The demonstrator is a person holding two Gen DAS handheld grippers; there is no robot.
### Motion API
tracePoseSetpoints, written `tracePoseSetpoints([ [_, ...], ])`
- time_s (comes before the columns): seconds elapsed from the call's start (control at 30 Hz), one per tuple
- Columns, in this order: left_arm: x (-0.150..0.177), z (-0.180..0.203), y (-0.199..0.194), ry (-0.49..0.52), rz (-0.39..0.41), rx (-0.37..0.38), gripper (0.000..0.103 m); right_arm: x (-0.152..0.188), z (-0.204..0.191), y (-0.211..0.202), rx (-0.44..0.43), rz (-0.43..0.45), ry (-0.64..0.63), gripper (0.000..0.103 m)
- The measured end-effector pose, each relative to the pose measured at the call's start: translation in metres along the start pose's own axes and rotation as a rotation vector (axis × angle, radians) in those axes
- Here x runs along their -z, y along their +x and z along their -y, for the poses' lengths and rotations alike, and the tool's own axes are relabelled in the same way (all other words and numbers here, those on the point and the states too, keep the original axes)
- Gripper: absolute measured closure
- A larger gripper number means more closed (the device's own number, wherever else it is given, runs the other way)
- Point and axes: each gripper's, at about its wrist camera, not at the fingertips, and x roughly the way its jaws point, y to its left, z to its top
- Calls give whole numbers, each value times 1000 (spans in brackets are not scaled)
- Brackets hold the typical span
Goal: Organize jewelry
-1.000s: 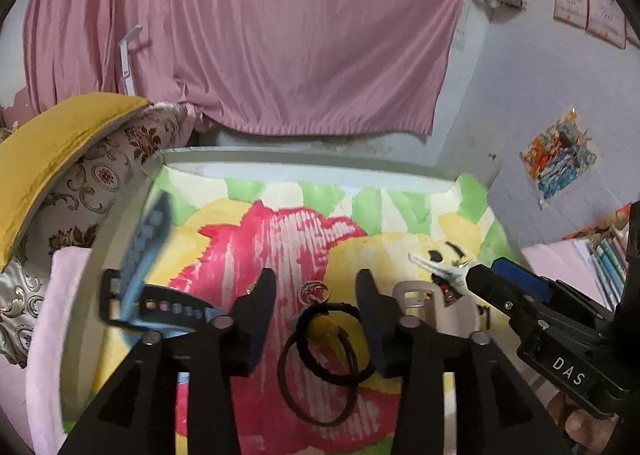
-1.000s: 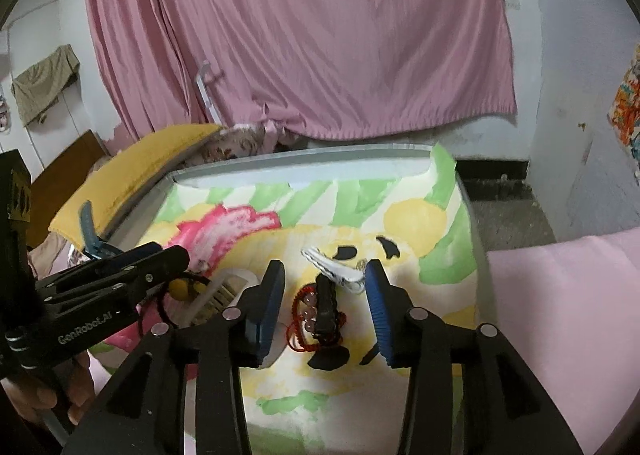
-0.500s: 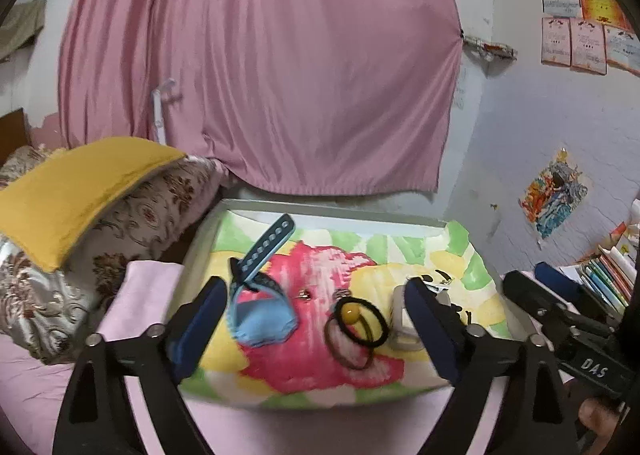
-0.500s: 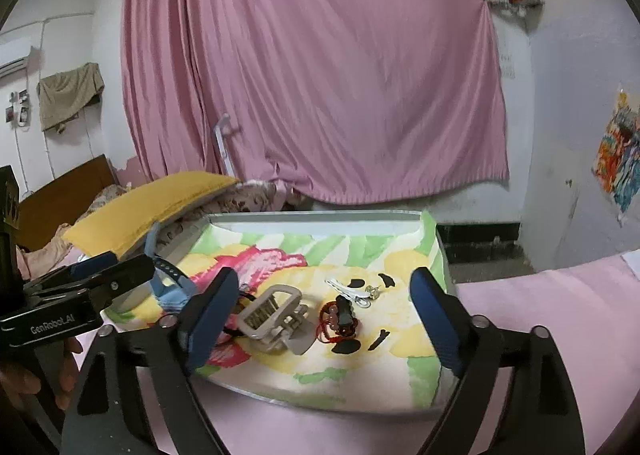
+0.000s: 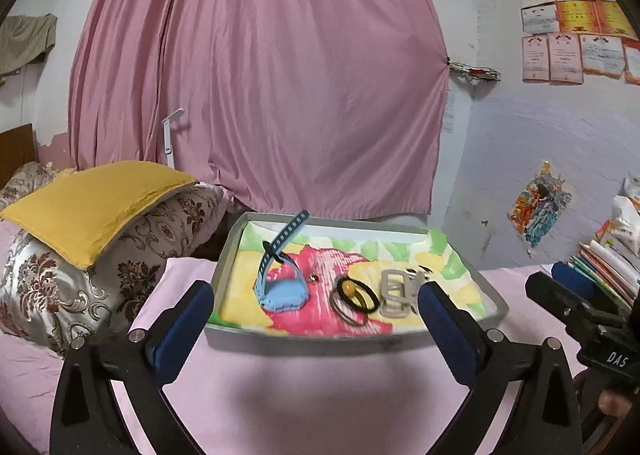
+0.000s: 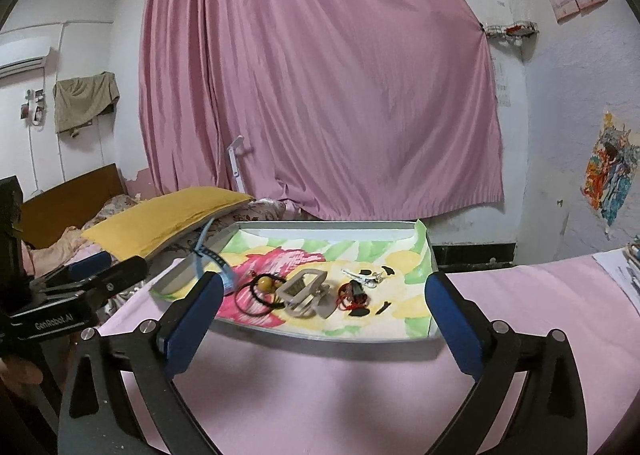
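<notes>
1. Jewelry lies in a shallow grey tray [image 5: 230, 251] lined with flower-print paper; the tray sits on a pink bedsheet [image 6: 320, 383], near a pink curtain [image 5: 260, 95].
2. Far left, beside the tray: yellow pillow [image 5: 92, 203] stacked on a brown-patterned pillow [image 5: 60, 287].
3. Left gripper [image 5: 316, 331]: blue-padded fingers spread wide, nothing between them, held just short of the tray's near edge. Seen from the right wrist, its body reads "GenRobot.AI".
4. Tray contents, left to right, left wrist view: light blue watch strap [image 5: 282, 287] with its perforated tail standing up; a small red-and-metal piece [image 5: 315, 277], too small to identify; black hair tie with a yellow bead [image 5: 354, 291] overlapping a thin dark ring; beige hair clip [image 5: 396, 291].
5. Right wrist view adds, further right: red cord bundle with a dark piece [image 6: 352, 295], silver clip [image 6: 360, 275], small black fragments [image 6: 386, 270] on the yellow print.
6. Right gripper [image 6: 324, 311]: fingers wide apart, empty, short of the tray. From the left wrist, its body is marked "DAS".
7. Right wall: row of printed certificates [image 5: 576, 43], text unreadable; a colourful poster [image 5: 540, 211]; stacked books [image 5: 608, 267] at the edge.
</notes>
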Motion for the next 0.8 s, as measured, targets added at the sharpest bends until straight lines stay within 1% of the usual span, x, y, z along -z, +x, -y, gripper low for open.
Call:
tracePoseSetpoints([
  [0.27,23,-3,-34,5,28,-4,1,17,-10,-41,3,26,-22,2],
  [0.57,45,-8,-64,19,63,-47,1,43,-14,-59,13,28,-8,2],
  [0.8,60,-10,-72,39,78,-77,1,63,-13,-70,33,43,-1,2],
])
